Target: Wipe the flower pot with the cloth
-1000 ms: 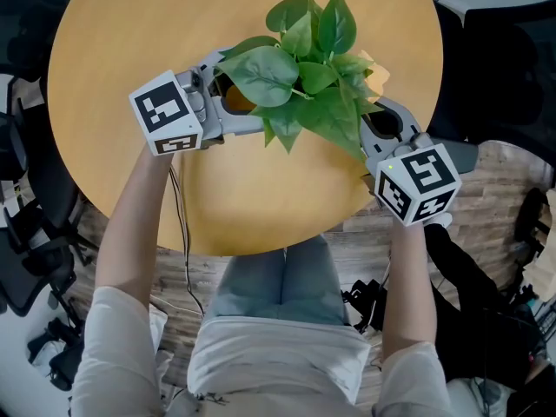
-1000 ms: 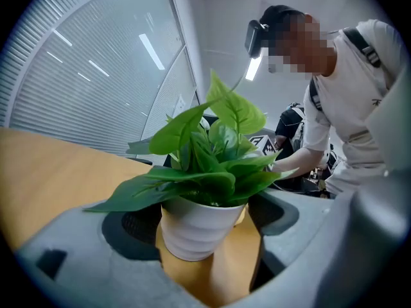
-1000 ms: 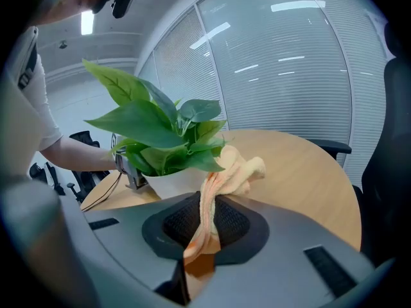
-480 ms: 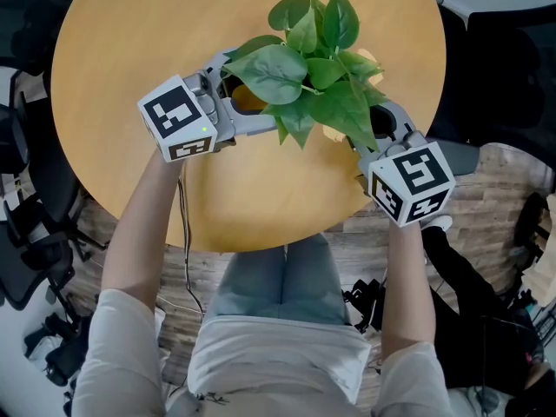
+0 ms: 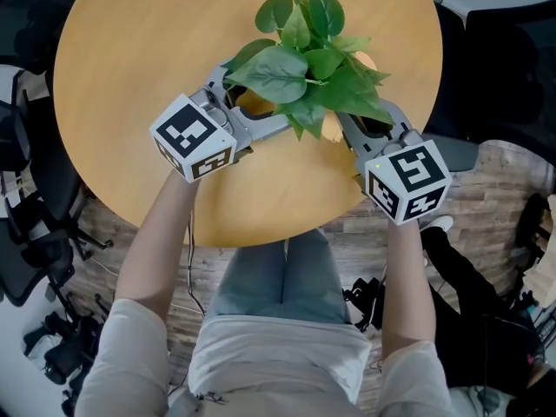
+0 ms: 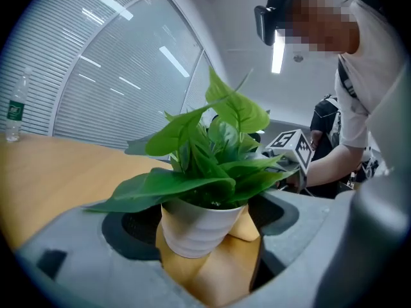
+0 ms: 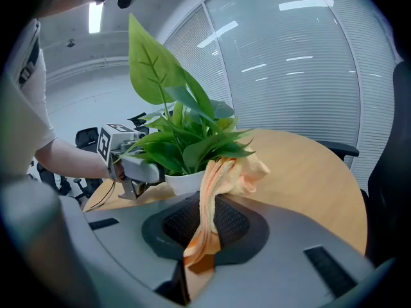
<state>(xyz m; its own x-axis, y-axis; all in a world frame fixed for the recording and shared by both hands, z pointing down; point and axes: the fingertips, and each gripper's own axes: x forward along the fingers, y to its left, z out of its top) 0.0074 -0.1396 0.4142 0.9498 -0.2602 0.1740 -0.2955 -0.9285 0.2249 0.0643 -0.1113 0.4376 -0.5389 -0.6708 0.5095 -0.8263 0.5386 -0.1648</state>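
Round wooden table (image 5: 148, 42), one. One person stands at its near edge with two grippers, each carrying one marker cube: left cube (image 5: 193, 137), right cube (image 5: 407, 183).

One flower pot (image 6: 196, 226), white and ribbed, holding one leafy green plant (image 5: 300, 68). It sits over the near-right part of the table, between the two grippers. In the head view the leaves cover the pot almost wholly. Cannot tell whether its base rests on the tabletop or hangs just above it.

Left gripper (image 5: 250, 102): comes in from the pot's left. Its view shows the two jaws set one on each side of the pot, closed in against its sides, with the pot between the pads.

Right gripper (image 5: 363, 124): comes in from the pot's right. Its jaws are pressed together on one end of the cloth (image 7: 209, 217).

One cloth, peach-orange. From the pinch it runs as a narrow strip up over the dark jaw pad, then bunches against the pot's side just under the leaves, touching it. The left gripper view shows a fold of it (image 6: 247, 226) beside the pot's right flank.

One clear water bottle (image 6: 14, 111) with a green label stands upright at the far side of the table, well apart from the pot.
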